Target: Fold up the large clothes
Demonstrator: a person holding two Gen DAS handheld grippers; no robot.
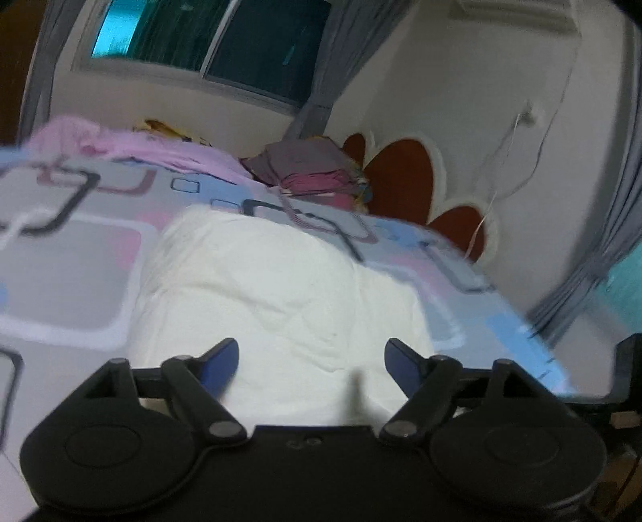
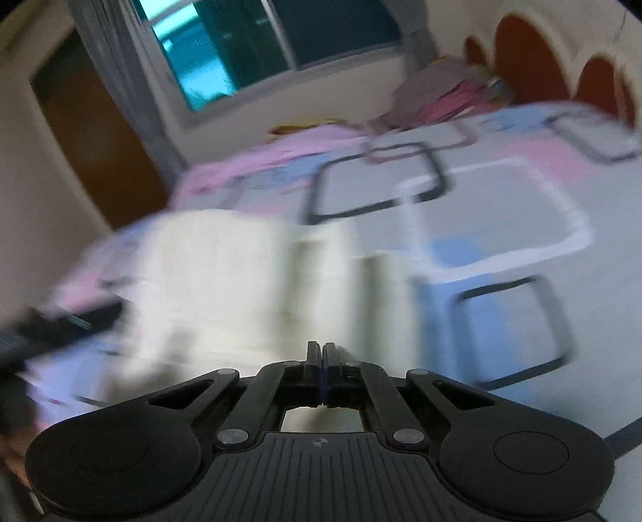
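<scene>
A white garment (image 1: 281, 289) lies spread on the patterned bed sheet (image 1: 72, 261). In the left wrist view my left gripper (image 1: 311, 357) hovers over its near edge. The jaws stand wide apart, with only cloth showing below the blue pads (image 1: 218, 361). The right wrist view is blurred; there the same white garment (image 2: 240, 281) lies ahead and to the left. My right gripper (image 2: 323, 353) is shut, its fingers pressed together at the garment's near edge. I cannot tell whether any cloth is pinched between them.
A stack of folded clothes (image 1: 317, 168) sits at the head of the bed beside the red-and-white headboard (image 1: 401, 176). A pink cloth (image 1: 120, 144) lies along the far side under the window (image 1: 200, 36). A brown door (image 2: 88, 132) stands left; grey curtains (image 1: 602, 241) hang right.
</scene>
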